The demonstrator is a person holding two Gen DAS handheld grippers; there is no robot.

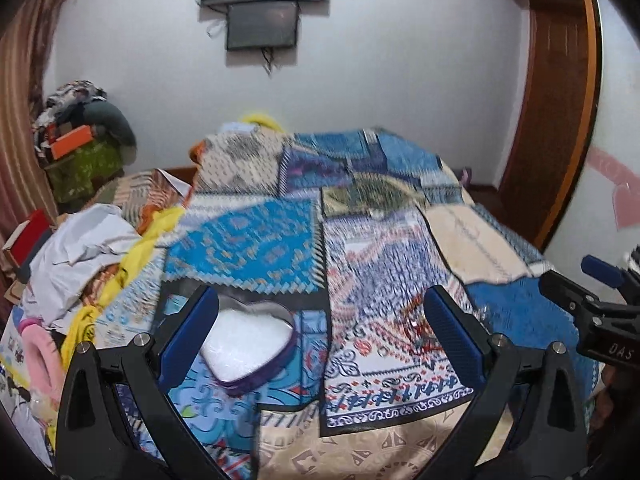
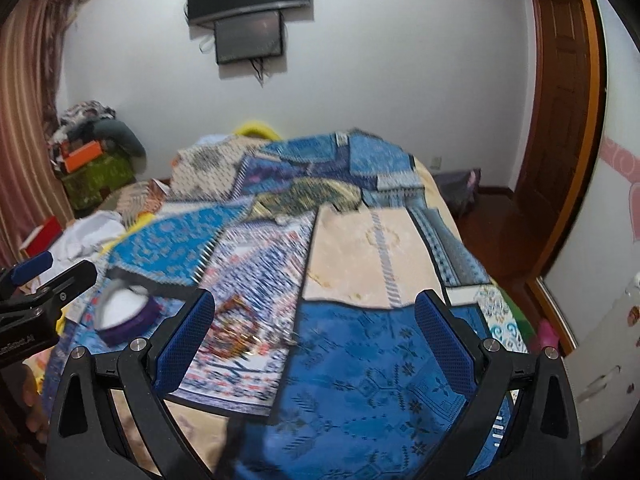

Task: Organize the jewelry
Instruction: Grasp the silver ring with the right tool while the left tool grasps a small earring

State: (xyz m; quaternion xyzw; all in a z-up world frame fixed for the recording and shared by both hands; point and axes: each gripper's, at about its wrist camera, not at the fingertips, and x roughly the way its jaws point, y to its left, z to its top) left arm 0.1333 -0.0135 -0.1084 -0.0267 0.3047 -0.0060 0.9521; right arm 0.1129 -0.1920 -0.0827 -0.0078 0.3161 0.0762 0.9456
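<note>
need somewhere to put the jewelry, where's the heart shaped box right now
The heart-shaped box lies open on the patterned bedspread, just beside the left gripper's left finger; the jewelry pile sits to its right.

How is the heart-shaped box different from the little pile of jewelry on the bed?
The heart-shaped box is one tidy shape, white inside with a purple wall; the jewelry pile is a loose tangle of red and gold, too blurred to tell pieces apart. The box lies toward the left gripper, the pile nearer the right gripper. Both rest on the patterned bedspread, and neither is held.
</note>
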